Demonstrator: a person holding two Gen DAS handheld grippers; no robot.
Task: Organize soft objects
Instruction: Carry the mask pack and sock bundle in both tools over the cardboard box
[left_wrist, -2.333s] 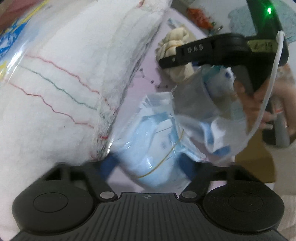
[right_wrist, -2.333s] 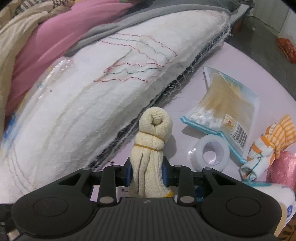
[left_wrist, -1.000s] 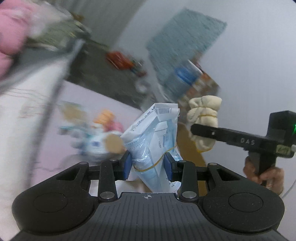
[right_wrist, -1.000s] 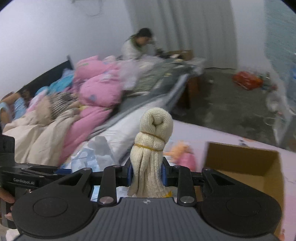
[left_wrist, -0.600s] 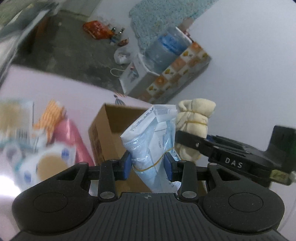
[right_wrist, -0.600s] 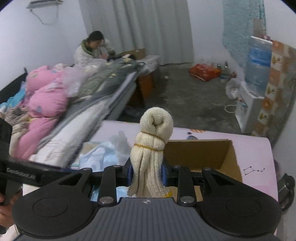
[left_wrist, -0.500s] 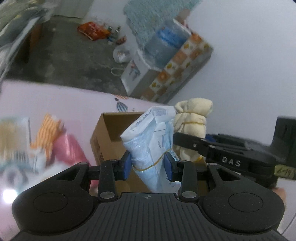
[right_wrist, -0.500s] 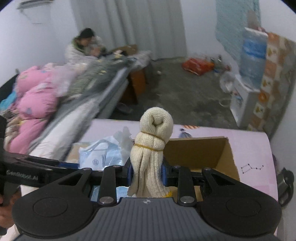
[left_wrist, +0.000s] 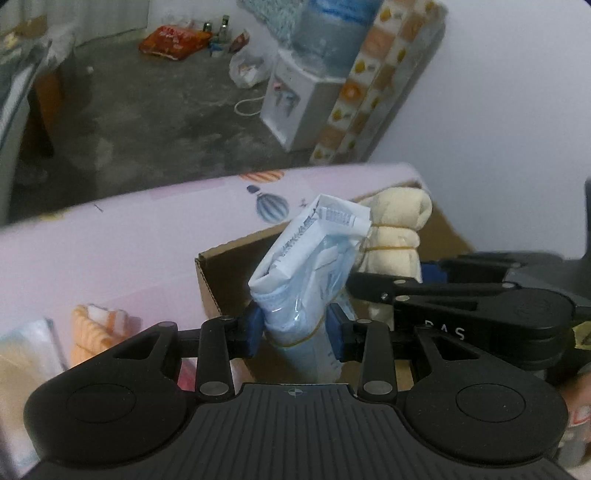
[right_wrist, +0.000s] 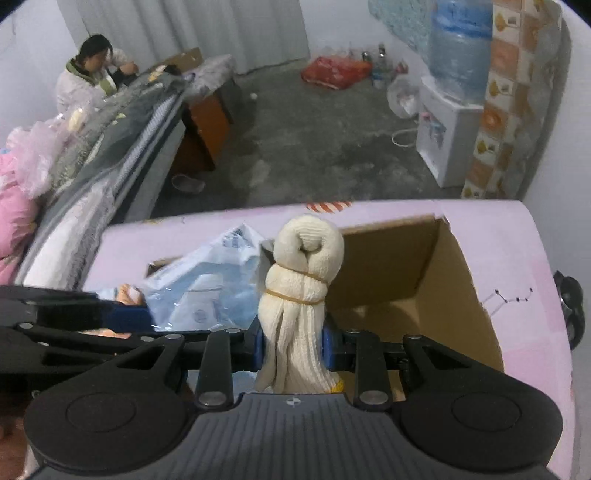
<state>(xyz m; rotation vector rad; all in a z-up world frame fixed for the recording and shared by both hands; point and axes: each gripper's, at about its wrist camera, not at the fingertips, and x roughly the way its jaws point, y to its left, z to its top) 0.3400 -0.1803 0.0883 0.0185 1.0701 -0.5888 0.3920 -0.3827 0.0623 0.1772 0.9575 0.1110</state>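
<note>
Left hand-held gripper (left_wrist: 295, 328): its blue pads are clamped on a plastic packet of blue face masks (left_wrist: 308, 273), which stands up between them, bound low down by a yellow rubber band.
Right hand-held gripper (right_wrist: 293, 341): pinched tight on the lower part of a rolled cream cloth (right_wrist: 301, 291), tied with a rubber band and standing upright, its rolled head on top.
The two together: side by side and close; in the left wrist view the right one comes in from the right edge, with the cream cloth just beside the packet, their tops nearly touching.
Cardboard box (right_wrist: 454, 266): open at the top, brown, on the pink surface (right_wrist: 517, 229); both held things are over its opening. What lies on its floor cannot be made out.
Left of the box: an orange-and-white striped cloth (left_wrist: 94, 328) lies on the surface, blurred, with a pale blurred packet nearer the edge.
Surface print: a small hot-air balloon (left_wrist: 271, 208) shows beyond the box.
Bed (right_wrist: 92, 177): along the left, heaped with grey and pink bedding.
Floor (right_wrist: 314, 147): bare grey concrete beyond the surface, with an orange-red bag (right_wrist: 334, 72) and a white plastic bag.
Water dispenser (right_wrist: 448, 144): white, against the patterned wall, with a blue bottle on top.
Far corner: a person (right_wrist: 92, 74) sits by the bed before grey curtains.
</note>
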